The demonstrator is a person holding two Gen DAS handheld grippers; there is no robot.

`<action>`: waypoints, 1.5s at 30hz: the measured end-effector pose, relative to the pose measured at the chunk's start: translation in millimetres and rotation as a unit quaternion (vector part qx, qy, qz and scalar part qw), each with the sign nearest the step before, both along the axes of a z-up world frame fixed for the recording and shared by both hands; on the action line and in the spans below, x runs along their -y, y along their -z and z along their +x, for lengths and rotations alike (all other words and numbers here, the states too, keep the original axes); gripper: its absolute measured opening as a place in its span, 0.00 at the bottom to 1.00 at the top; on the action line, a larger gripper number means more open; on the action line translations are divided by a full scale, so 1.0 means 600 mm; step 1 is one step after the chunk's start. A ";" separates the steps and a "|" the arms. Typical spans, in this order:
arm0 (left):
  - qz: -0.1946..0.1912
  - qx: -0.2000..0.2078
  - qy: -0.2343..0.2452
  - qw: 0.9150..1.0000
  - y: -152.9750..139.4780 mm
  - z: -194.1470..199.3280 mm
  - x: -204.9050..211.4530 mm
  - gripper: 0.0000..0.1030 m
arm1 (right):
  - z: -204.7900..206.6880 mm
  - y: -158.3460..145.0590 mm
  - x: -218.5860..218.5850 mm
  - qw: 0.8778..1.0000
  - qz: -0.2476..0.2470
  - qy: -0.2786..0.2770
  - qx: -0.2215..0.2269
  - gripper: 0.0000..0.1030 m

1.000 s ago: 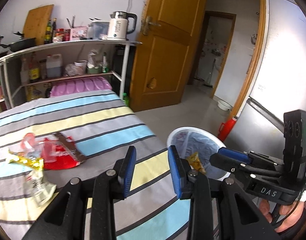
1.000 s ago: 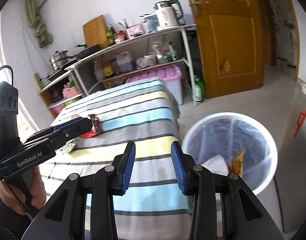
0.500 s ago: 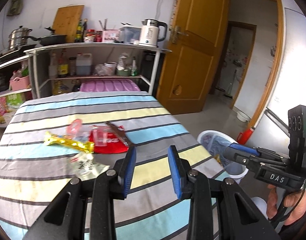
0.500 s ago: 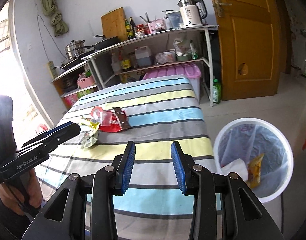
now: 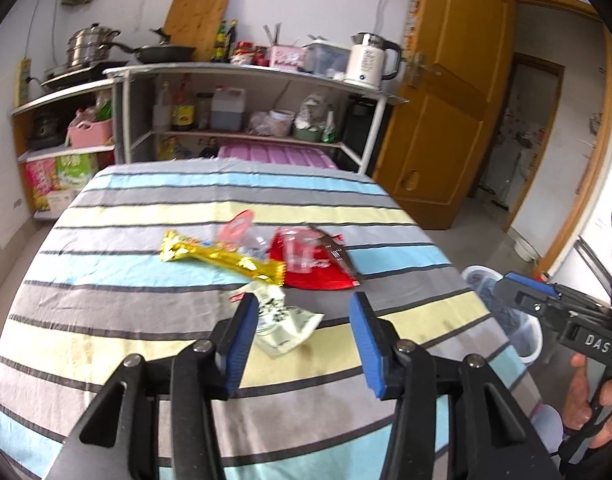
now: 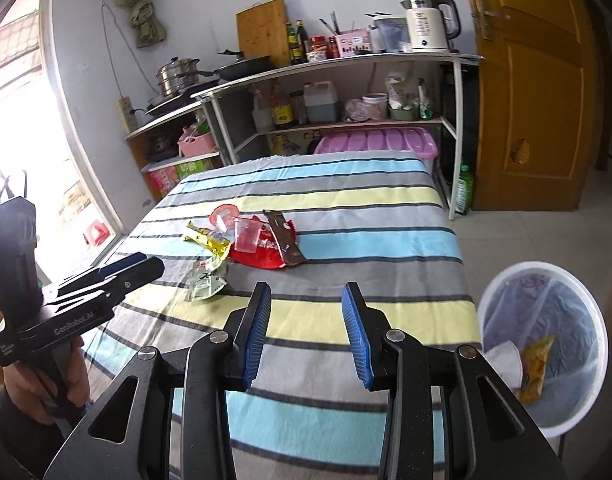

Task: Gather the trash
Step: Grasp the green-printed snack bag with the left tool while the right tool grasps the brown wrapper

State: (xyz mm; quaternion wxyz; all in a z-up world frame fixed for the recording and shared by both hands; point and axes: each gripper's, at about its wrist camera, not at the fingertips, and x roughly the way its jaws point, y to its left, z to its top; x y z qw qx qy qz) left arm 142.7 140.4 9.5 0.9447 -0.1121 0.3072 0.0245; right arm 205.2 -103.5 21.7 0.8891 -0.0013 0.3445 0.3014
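Trash lies in a small heap mid-table on the striped cloth: a yellow wrapper, a red packet with a clear plastic cup on it, a brown strip, a pink lid and a white-green packet. My left gripper is open and empty, just above and near the white-green packet. My right gripper is open and empty over the table's near right part. The white lined bin stands on the floor to the right with wrappers in it.
A shelf unit with pots, bottles and a kettle stands behind the table. A pink box sits below it. A wooden door is at the right, a window at the left.
Both grippers swung left from the bin toward the table. The left gripper's jaws have opened wider and now sit close over the white-green packet. The trash has not moved.
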 end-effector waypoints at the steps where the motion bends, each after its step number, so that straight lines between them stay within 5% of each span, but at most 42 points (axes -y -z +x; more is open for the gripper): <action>1: -0.002 -0.005 -0.005 1.000 0.008 0.002 -0.005 0.51 | 0.004 0.001 -0.006 1.000 -0.002 -0.002 0.000 0.37; 18: -0.056 -0.084 -0.052 0.994 0.086 0.093 -0.036 0.62 | 0.115 0.075 -0.116 0.997 -0.043 -0.050 -0.036 0.37; 35: -0.015 -0.107 -0.058 0.992 0.092 0.093 -0.035 0.62 | 0.220 0.139 -0.190 0.992 -0.051 -0.074 -0.090 0.37; 37: -0.013 -0.109 -0.054 0.993 0.093 0.095 -0.034 0.62 | 0.218 0.138 -0.190 0.992 -0.054 -0.076 -0.087 0.30; 45: 0.002 -0.111 -0.031 0.993 0.092 0.098 -0.023 0.31 | 0.198 0.132 -0.174 0.993 -0.051 -0.074 -0.082 0.24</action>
